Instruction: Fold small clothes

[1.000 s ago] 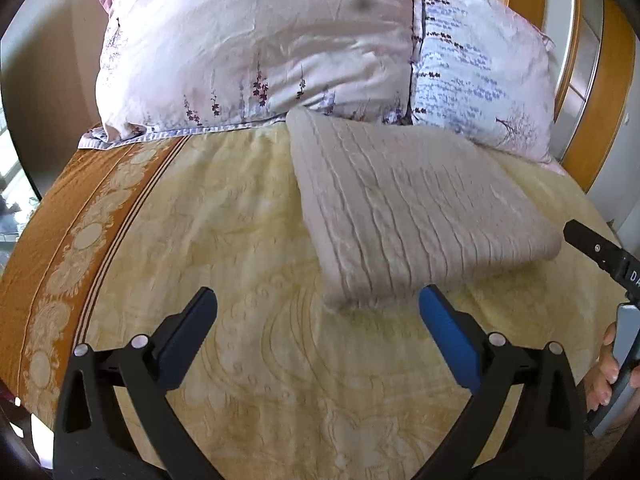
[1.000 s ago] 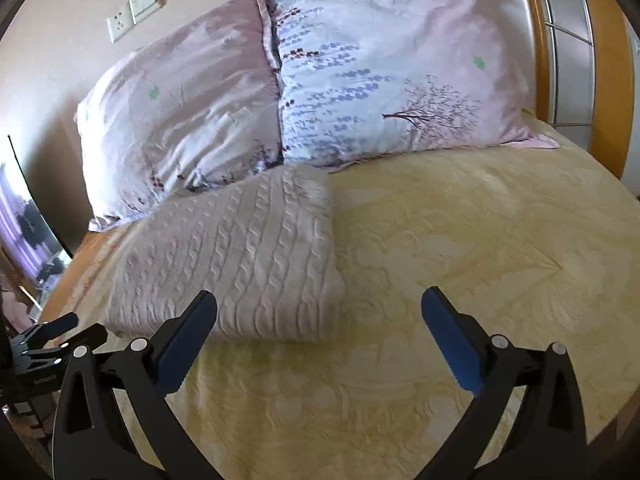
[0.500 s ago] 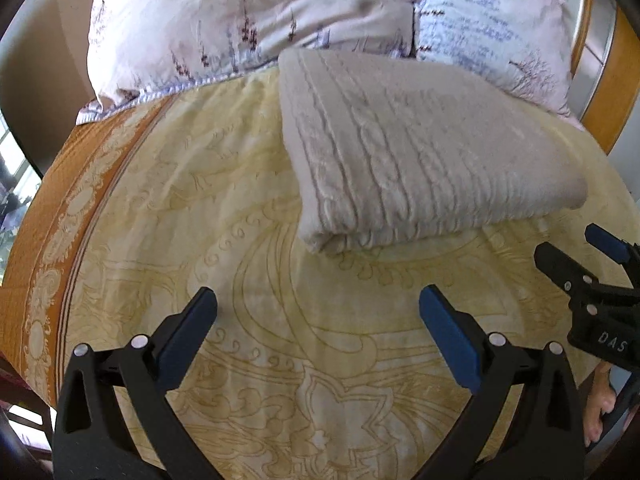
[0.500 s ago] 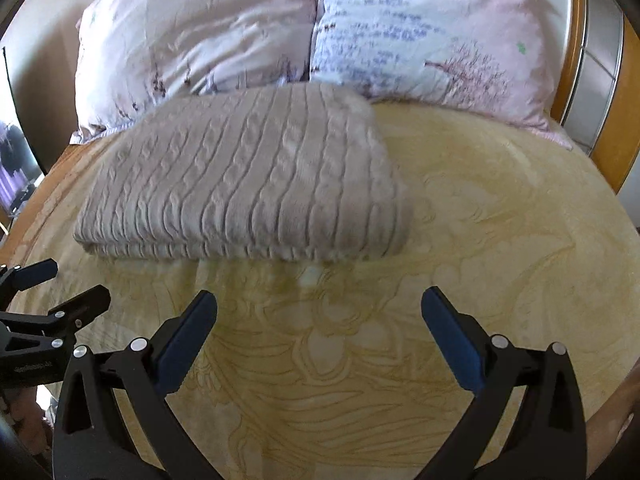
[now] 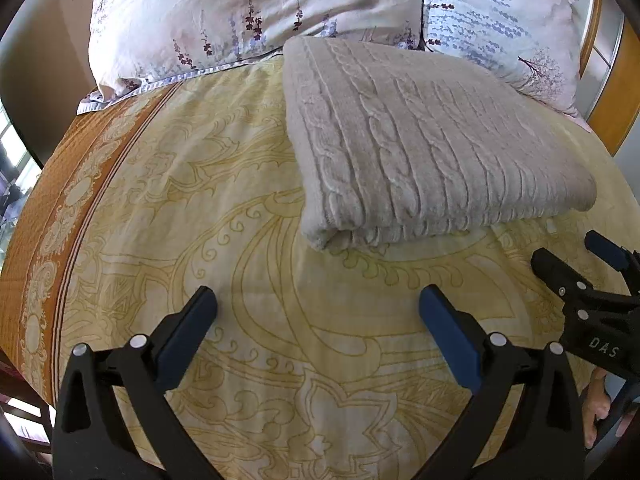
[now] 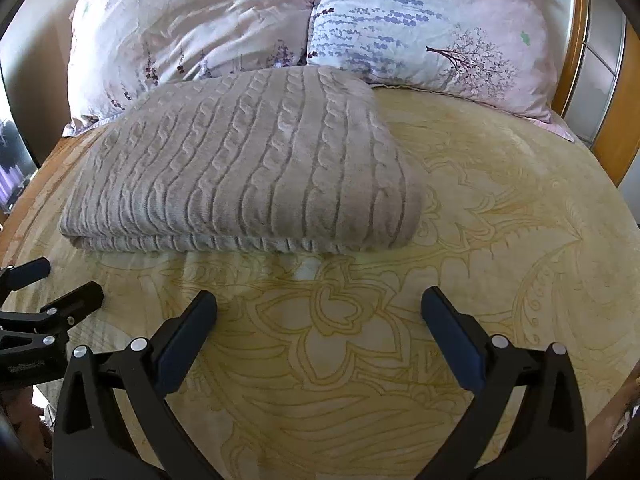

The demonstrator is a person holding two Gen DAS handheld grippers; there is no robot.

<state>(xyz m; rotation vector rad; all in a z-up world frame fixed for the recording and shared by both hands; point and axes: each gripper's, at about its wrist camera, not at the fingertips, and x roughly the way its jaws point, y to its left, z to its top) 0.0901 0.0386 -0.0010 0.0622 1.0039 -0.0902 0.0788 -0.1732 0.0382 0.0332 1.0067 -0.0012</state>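
The folded sweater (image 5: 432, 148) lies just ahead of both wide-apart, empty tools: left gripper (image 5: 316, 312), right gripper (image 6: 318, 312); its far edge hides against the pillows (image 6: 312, 16).

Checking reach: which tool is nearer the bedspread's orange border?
Left. The left tool hangs open beside the orange border; the right tool is farther across, facing the folded knit's other end.

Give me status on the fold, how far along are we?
Done: the beige cable-knit garment lies as a neat folded stack on the yellow bedspread, its far end against the pillows. In hand: nothing; left gripper and right gripper are both open and empty, short of its near edge. Left: no other unfolded clothes in view.
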